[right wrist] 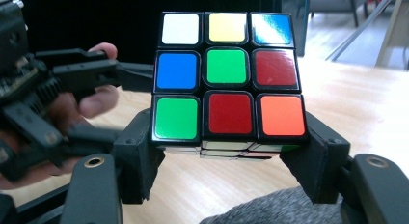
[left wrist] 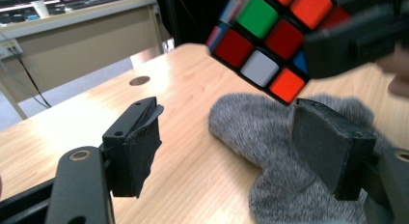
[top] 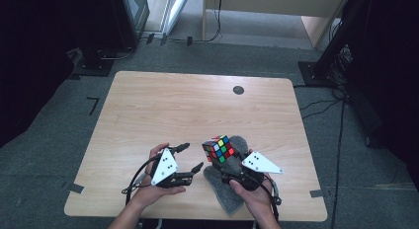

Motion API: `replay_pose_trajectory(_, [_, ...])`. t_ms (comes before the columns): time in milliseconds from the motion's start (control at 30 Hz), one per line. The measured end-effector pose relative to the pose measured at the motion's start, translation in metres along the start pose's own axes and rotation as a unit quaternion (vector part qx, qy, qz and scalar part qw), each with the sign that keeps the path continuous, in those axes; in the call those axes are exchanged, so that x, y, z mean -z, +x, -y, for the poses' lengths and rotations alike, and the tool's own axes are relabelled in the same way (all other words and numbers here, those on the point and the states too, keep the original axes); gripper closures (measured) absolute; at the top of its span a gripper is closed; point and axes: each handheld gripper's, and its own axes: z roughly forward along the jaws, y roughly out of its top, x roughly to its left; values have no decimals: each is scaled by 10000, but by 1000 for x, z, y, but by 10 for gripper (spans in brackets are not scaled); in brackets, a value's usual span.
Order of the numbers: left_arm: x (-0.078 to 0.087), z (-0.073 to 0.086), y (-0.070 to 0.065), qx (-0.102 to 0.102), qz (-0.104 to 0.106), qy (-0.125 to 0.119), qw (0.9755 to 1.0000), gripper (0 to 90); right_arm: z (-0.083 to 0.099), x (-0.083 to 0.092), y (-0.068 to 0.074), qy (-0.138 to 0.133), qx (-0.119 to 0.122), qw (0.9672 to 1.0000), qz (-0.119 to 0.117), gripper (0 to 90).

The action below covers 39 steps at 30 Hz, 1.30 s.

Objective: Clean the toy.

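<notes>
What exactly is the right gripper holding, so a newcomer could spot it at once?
On the wooden table, near the front edge right of centre, lies a grey fuzzy mitt. Just above it the right gripper clamps a puzzle cube, the one multicoloured thing there.

- The puzzle cube (top: 218,149) is a three-by-three colour cube with black edges between its stickers, its colours scrambled.
- It is off the wooden table, held up above a grey mitten and tilted in the high view, one corner pointing toward the table's far side.
- In the right gripper view the cube (right wrist: 229,77) shows one full face: white, yellow, blue in the top row; blue, green, dark red in the middle; green, red, orange at the bottom.
- Its two lower side faces sit between black pads.
- In the left gripper view the cube (left wrist: 270,38) hangs high, blurred, showing red, green, white and orange squares.
</notes>
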Motion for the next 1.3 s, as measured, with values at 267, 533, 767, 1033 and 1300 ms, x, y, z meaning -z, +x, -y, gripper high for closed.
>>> replay_pose_trajectory(267, [-4, 3, -11, -736, -290, 231, 9966, 262, -4, -4, 10, 303, -373, 9984, -288, 349])
replay_pose_trajectory(533, [-6, 3, -23, -1156, -273, 246, 9926, 264, 1, -12, 14, 745, -561, 9946, -465, 349])
replay_pose_trajectory(767, [-6, 5, -26, -1347, -366, 231, 9899, 320, 2, -15, 13, 890, -687, 9916, -641, 348])
replay_pose_trajectory(1033, [-8, 5, -27, -1163, -294, 243, 9925, 344, 0, -13, 2, 724, -1102, 9868, -940, 288])
replay_pose_trajectory(1300, [1, 8, 8, -193, -649, 183, 9975, 343, -11, 9, -26, 182, -894, 9952, -364, 193])
